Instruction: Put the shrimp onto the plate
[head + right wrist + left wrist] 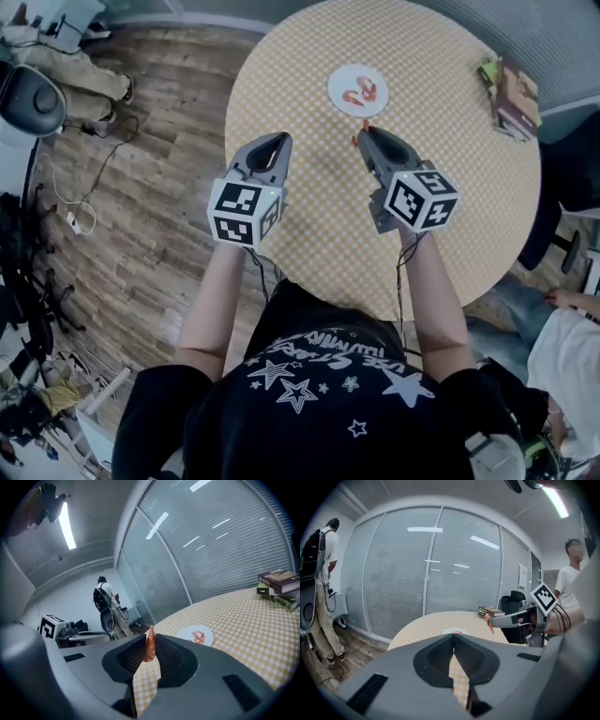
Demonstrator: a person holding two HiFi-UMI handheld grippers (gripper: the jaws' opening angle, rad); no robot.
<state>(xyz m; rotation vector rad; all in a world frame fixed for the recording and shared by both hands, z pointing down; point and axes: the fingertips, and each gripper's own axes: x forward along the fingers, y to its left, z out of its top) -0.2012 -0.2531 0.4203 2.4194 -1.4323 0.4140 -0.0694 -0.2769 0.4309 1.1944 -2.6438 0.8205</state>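
A white plate [357, 90] lies on the round checked table [450, 178] with two orange shrimp [360, 92] on it; the plate [195, 634] also shows in the right gripper view. My right gripper [364, 134] is shut on another shrimp [150, 645], which stands upright between its jaws, a short way short of the plate. My left gripper [278, 143] is shut with nothing in it, held over the table's left part. From the left gripper view the right gripper [491, 622] shows with the shrimp at its tip.
A stack of books [511, 94] lies at the table's far right edge. A person in white [577, 342] sits to the right. Another person [321, 573] stands by a chair on the wooden floor [141, 206] at the left. Glass walls with blinds [431, 573] ring the room.
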